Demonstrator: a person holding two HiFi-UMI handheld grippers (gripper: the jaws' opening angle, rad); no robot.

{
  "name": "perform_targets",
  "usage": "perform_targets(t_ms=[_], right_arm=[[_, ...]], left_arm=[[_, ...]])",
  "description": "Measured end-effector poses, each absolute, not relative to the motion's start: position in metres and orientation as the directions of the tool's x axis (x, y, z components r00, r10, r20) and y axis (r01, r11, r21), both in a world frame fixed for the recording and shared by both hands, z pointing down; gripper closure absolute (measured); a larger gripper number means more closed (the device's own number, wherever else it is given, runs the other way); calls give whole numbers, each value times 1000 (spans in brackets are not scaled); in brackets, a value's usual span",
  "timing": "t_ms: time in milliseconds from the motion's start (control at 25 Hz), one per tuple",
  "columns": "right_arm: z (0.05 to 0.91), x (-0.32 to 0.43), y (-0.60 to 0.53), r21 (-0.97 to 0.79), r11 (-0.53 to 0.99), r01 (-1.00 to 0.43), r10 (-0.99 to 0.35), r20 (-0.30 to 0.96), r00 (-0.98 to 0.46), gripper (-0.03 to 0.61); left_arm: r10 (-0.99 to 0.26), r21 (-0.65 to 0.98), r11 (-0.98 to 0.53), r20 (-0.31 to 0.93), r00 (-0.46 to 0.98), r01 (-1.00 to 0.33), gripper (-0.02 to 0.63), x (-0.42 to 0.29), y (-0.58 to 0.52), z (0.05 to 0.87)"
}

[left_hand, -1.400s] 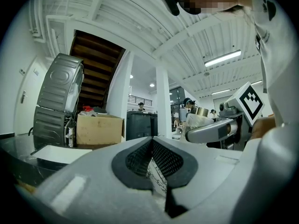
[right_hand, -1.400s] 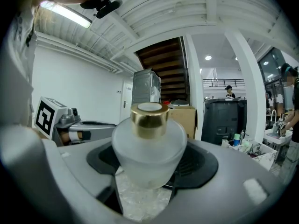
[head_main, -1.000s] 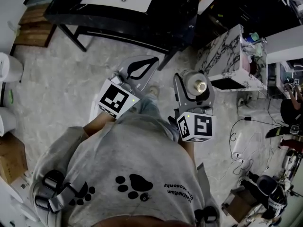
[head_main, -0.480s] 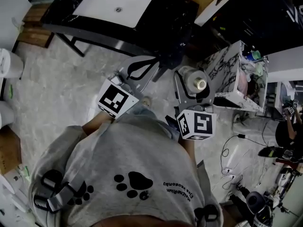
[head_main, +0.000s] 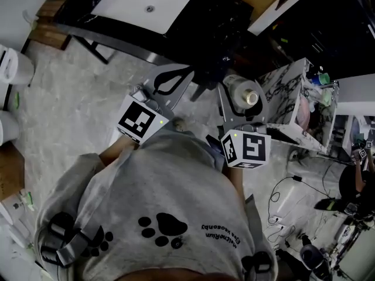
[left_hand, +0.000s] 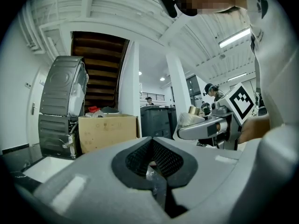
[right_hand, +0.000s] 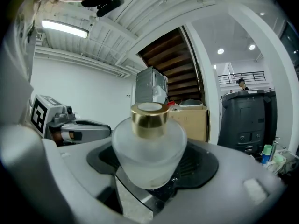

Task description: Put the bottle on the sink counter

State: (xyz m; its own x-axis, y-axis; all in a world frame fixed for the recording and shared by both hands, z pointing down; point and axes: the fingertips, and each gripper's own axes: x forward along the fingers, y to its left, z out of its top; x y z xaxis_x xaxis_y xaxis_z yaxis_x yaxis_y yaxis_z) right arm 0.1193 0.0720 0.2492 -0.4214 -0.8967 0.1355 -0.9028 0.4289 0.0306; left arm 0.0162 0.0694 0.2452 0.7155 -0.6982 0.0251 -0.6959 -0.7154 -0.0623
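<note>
Frosted glass bottle [right_hand: 148, 160], glossy gold cap [right_hand: 149, 119]

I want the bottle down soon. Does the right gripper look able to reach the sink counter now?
Probably not quite: the right gripper, its jaws shut on the bottle, hangs short of the sink counter. Nothing stands between, so a step forward should do.

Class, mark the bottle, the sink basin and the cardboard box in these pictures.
bottle [right_hand: 148, 146]: right gripper view, on its frosted body below the gold cap.
sink basin [head_main: 126, 4]: head view, on the white bowl left of the drain.
cardboard box [left_hand: 107, 132]: left gripper view, on its front face.
</note>
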Motion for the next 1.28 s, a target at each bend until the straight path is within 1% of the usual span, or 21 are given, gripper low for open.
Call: perform_targets(t_ms=[240,520,1000,1280], right_arm=[[264,122,59,17,435,-900,-887,176,-426,244],[263,127,18,27,398,-917,-906,166,-389,244],[267,146,-93,79,308,-948,-939,183,-289,244],[268,152,-150,90,263,-961,-953,178,-244,244]], left_arm=[[-717,-33,-697,39,696,-716,612,13,51,260],[-685,-24,-729,34,728,-684,612,20,4,262],[-549,-41,-836,30,835,-548,612,58,-111,257],[-484,-39,-875,36,874,-483,612,70,-164,265]])
